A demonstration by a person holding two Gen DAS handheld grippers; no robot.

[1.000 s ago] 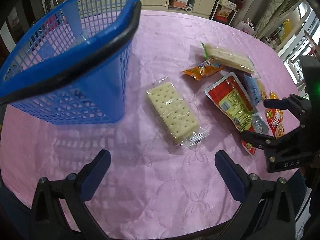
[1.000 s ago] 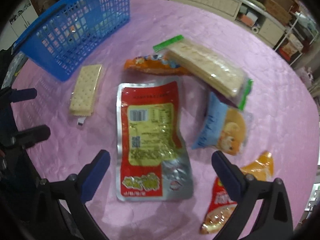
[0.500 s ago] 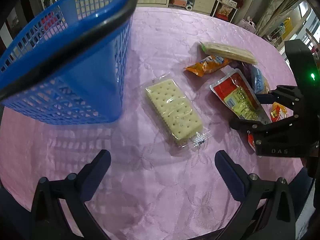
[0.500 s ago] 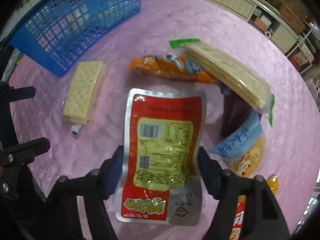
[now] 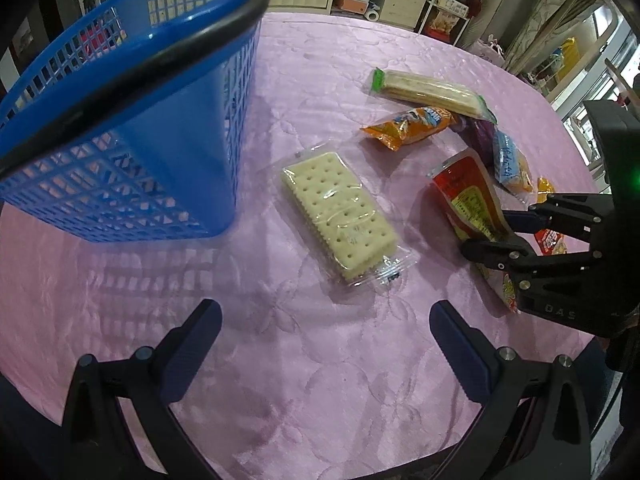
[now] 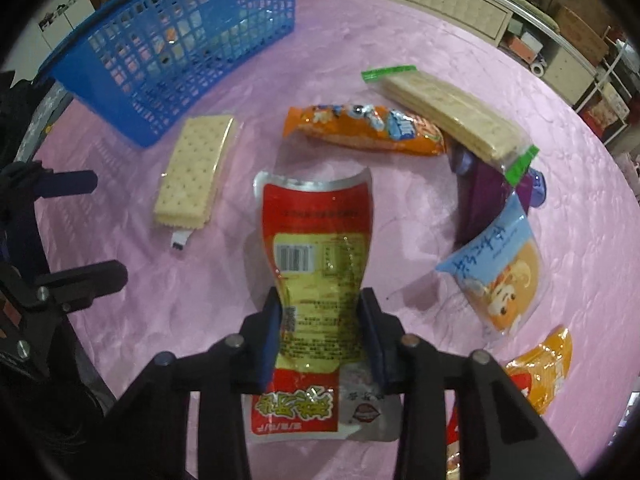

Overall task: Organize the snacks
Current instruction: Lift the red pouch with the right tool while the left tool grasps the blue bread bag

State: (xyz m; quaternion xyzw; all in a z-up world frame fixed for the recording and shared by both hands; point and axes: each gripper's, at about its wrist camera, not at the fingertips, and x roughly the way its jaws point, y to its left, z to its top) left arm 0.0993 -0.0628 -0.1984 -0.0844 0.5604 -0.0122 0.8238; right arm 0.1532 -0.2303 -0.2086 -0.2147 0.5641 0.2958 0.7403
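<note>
We judge the red pouch (image 6: 316, 264) light, soft and slick-skinned: it bows between the pads, so we would hold it across its lower half, above the bottom seal, with moderate pressure. In the right wrist view the right tongs (image 6: 322, 340) are clamped on it at lower centre, its top edge curling toward the frame centre, apparently clear of the pink tabletop (image 6: 360, 80). The blue basket (image 6: 180, 48) stands at upper left, well apart. In the left wrist view the left tongs (image 5: 326, 344) stand wide apart and hold nothing, with the cracker pack (image 5: 340, 220) at centre, just above them.
</note>
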